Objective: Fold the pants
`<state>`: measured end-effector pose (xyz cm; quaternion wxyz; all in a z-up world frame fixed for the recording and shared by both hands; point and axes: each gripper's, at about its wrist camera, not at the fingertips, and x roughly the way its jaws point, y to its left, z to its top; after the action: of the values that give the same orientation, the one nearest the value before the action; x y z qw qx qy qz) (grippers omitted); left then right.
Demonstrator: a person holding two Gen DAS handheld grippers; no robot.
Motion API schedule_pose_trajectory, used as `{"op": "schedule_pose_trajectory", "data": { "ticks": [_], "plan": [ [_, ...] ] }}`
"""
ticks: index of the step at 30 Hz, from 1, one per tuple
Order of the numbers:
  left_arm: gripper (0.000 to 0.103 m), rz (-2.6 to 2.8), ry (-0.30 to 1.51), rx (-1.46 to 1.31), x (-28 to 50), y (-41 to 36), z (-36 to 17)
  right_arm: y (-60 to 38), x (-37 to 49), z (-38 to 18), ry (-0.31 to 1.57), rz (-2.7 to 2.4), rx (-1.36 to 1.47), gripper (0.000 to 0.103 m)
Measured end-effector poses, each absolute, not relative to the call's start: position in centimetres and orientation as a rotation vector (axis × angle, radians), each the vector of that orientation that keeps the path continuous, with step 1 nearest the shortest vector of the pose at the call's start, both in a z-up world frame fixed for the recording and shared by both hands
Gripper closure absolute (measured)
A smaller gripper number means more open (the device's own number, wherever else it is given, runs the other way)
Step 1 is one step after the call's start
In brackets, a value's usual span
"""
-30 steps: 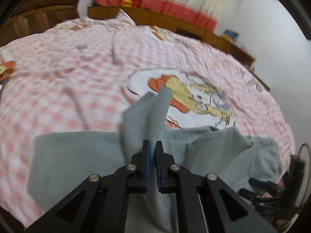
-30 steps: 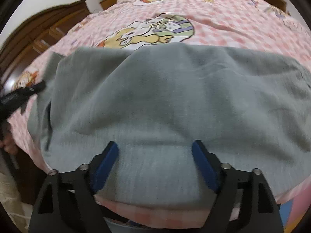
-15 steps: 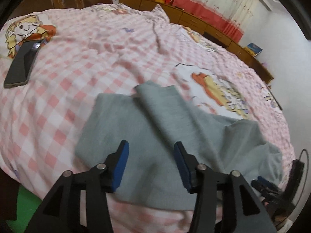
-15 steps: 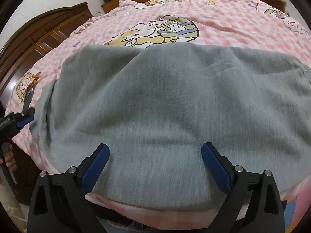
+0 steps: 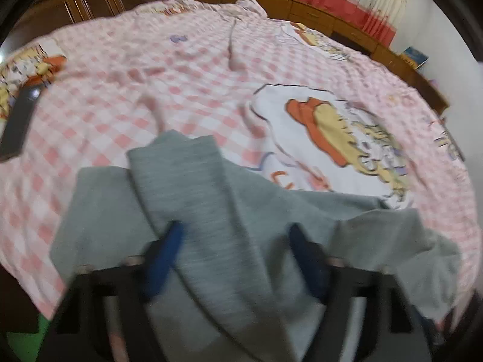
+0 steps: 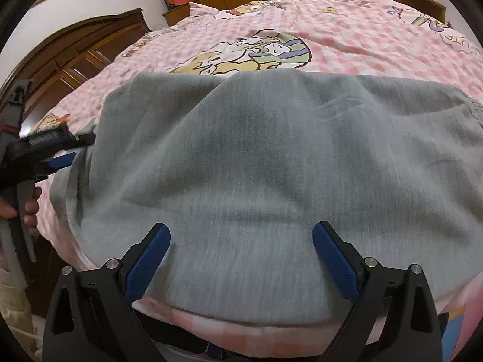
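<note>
While both grippers gape wide, left gripper (image 5: 235,241), right gripper (image 6: 241,241), grey pants (image 6: 271,166) (rumpled) on checked bedsheet (image 5: 135,75).

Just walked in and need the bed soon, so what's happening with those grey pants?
A person is folding grey pants on the pink checked bedspread, holding a gripper in each hand. Both the left gripper and right gripper are open over the fabric, gripping nothing. One strip lies folded across the pants.

I am in a home bedroom: a bed (image 6: 347,30) with pink checked cartoon sheet, wooden wardrobe (image 6: 75,57), low cabinets (image 5: 302,9), and curtains (image 5: 347,3).
</note>
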<state>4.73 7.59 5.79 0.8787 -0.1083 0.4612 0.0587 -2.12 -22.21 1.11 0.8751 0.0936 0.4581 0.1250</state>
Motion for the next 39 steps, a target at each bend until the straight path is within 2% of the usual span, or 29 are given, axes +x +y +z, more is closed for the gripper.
{"op": "schedule_pose_trajectory", "data": {
  "ticks": [1, 3, 4, 12, 23, 26, 27, 30, 31, 39],
  "plan": [
    [0.075, 0.132, 0.962, -0.216, 4.6, 7.8, 5.8, -22.3, -2.2, 1.1, 0.952, 0.266, 0.199, 0.005],
    [0.089, 0.101, 0.962, -0.265, 3.9, 9.1, 5.9, -22.3, -2.3, 1.1, 0.947, 0.27, 0.202, 0.005],
    [0.093, 0.089, 0.962, -0.284, 3.7, 9.6, 6.0, -22.3, -2.3, 1.0, 0.944, 0.27, 0.202, 0.005],
    [0.095, 0.102, 0.922, -0.353, -1.4, 13.7, 6.9, -22.1, -2.4, 1.1, 0.942, 0.261, 0.187, 0.005],
    [0.095, 0.149, 1.027, -0.375, -6.2, 17.3, 3.0, -21.4, -2.5, 1.1, 0.952, 0.237, 0.132, 0.005],
    [0.094, 0.125, 1.023, -0.377, -6.5, 17.4, 3.2, -21.2, -2.5, 1.1, 0.955, 0.232, 0.117, 0.005],
    [0.09, 0.121, 1.01, -0.366, -6.6, 17.4, 3.7, -21.3, -2.6, 1.1, 0.956, 0.23, 0.117, 0.005],
    [0.068, 0.101, 0.971, -0.358, -6.4, 17.5, 5.1, -21.5, -2.7, 1.5, 0.969, 0.231, 0.132, 0.007],
    [0.064, 0.093, 0.964, -0.357, -6.2, 17.6, 5.5, -21.7, -2.7, 1.6, 0.975, 0.233, 0.144, 0.008],
    [0.054, -0.001, 0.945, -0.308, -2.0, 18.0, 8.2, -24.1, -2.2, 2.4, 1.04, 0.242, 0.307, 0.019]
  ]
}}
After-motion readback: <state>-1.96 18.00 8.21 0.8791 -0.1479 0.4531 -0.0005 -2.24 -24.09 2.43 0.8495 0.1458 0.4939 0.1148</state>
